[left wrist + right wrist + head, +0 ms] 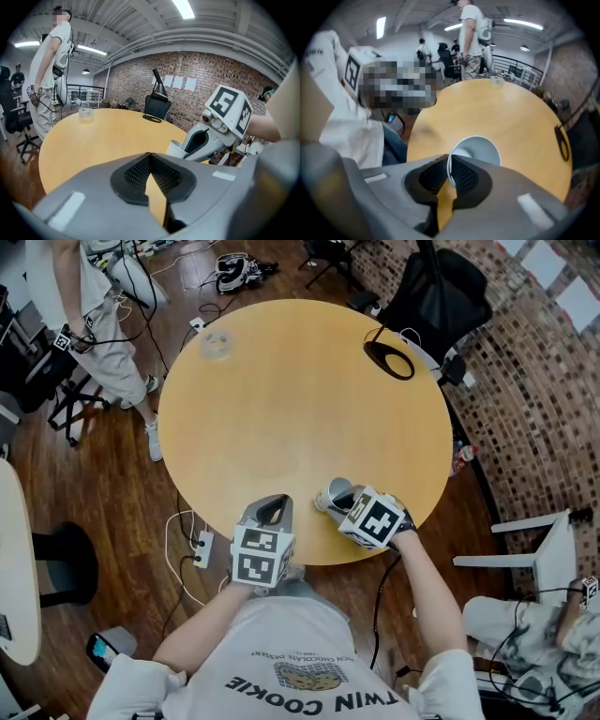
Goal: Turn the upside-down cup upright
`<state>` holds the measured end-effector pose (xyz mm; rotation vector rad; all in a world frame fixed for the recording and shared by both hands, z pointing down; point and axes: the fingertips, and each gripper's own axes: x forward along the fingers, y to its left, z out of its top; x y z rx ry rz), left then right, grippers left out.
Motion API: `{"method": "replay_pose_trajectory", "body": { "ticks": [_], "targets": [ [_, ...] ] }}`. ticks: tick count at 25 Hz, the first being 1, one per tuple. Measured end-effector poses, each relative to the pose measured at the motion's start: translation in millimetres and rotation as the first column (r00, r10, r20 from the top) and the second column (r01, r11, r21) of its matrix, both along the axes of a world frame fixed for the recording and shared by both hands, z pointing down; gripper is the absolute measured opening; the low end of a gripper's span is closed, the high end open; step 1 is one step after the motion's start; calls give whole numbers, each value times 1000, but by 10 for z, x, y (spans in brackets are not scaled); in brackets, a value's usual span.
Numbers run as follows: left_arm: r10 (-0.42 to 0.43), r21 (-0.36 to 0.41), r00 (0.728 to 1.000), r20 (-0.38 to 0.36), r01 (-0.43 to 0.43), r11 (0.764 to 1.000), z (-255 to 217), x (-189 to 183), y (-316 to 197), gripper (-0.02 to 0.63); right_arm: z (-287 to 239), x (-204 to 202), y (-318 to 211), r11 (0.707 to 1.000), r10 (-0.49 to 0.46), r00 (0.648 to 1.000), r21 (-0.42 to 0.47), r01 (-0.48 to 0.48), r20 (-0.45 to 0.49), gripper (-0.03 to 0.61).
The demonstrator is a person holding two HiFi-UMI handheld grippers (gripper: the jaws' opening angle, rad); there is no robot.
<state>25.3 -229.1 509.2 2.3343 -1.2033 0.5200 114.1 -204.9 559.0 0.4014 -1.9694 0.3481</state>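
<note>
A white paper cup [333, 495] lies tilted on its side just above the round wooden table [300, 390], near the front edge. My right gripper [343, 503] is shut on the cup's rim. In the right gripper view the thin cup wall [476, 149] is pinched between the pads [461, 174], and the open mouth faces the camera. My left gripper [273, 508] rests at the table's front edge, left of the cup, shut with nothing in it. The left gripper view shows its own tips [150, 158] together, with the cup [176, 149] and right gripper [205, 140] to the right.
A small clear container [216, 343] stands at the table's far left. A black ring-shaped lamp base [389, 360] lies at the far right, with a black chair [436, 296] behind it. A person [94, 324] stands left of the table. Cables lie on the floor.
</note>
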Motion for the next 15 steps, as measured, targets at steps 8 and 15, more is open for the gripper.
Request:
{"method": "replay_pose_trajectory", "body": {
  "ticks": [8, 15],
  "targets": [
    [-10, -4, 1000, -2, 10, 1000, 3, -76, 24, 6, 282, -104, 187, 969, -219, 953, 64, 237, -211, 15],
    [-15, -9, 1000, -3, 15, 1000, 15, -132, 56, 6, 319, -103, 197, 963, -223, 947, 95, 251, -231, 87]
  ]
}}
